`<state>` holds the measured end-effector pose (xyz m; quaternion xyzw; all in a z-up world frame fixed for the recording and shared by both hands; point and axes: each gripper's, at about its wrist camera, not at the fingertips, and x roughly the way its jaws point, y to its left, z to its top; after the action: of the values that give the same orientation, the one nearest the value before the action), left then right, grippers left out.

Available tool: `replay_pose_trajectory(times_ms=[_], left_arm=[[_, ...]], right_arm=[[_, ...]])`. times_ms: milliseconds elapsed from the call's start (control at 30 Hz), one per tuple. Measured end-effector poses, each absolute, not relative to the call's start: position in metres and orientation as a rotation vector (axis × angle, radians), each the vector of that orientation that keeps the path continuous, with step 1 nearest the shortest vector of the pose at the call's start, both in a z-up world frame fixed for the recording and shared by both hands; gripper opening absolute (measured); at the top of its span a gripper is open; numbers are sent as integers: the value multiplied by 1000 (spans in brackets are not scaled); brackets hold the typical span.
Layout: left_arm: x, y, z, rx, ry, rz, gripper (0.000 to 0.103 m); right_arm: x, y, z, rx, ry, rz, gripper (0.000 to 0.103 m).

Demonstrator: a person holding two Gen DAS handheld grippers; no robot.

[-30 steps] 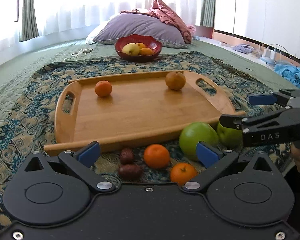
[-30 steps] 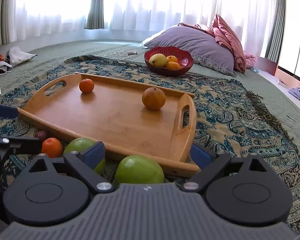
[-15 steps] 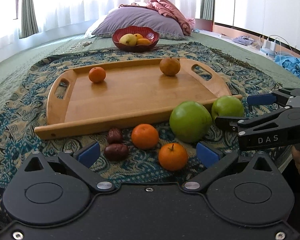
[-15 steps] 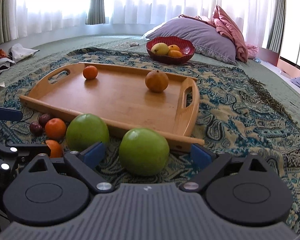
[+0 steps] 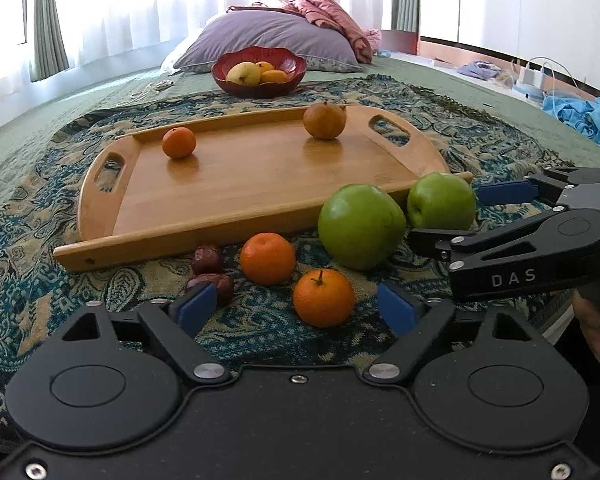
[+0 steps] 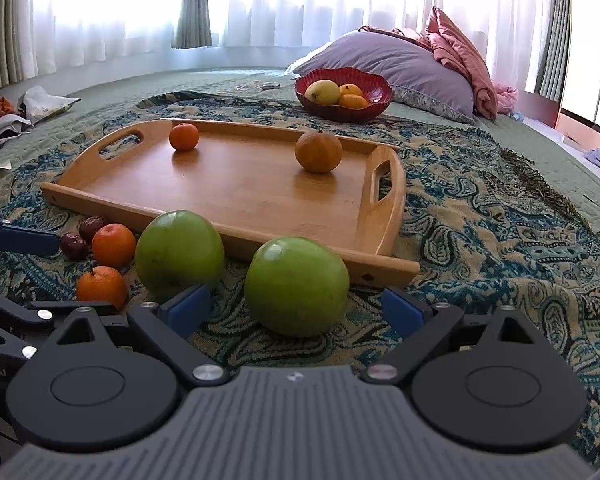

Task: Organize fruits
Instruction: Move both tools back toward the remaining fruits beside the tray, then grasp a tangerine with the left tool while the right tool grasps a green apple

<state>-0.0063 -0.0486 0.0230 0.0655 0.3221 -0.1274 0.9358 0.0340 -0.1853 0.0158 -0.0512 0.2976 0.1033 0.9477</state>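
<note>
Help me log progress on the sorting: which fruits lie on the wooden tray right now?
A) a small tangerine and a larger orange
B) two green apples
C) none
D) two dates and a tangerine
A: only a small tangerine and a larger orange sit on the wooden tray.

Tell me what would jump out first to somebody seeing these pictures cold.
Probably the two big green apples on the patterned blanket, just in front of the wooden tray's near edge, one right between the open right tongs. Next, the tray holding only two orange fruits, while two more oranges lie ahead of the open left tongs. Farther back, a red bowl of fruit sits by a purple pillow.
</note>
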Motion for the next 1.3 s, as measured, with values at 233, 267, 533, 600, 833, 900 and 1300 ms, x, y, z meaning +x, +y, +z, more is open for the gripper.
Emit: replay_pose_trajectory(times_ms=[233,267,533,600,833,900,1300], left_arm=[[-7,-50,21,110,680,-278,66],[-7,-50,21,107,681,-279,64],[-6,-51,20,96,688,-280,62],[-6,-51,19,92,686,-279,62],[-5,-51,19,93,685,-274,60],[-5,-51,19,90,687,-277,58],[-4,-53,19,77,695,-294,45]], right_arm=[[32,-183,14,-110,601,210,99],[32,-183,14,-109,595,208,98],[31,-183,13,-99,587,205,89],[30,-183,11,-85,586,203,87],[29,-181,9,-64,579,196,82],[30,-181,9,-57,577,190,81],[37,-188,4,32,589,142,72]])
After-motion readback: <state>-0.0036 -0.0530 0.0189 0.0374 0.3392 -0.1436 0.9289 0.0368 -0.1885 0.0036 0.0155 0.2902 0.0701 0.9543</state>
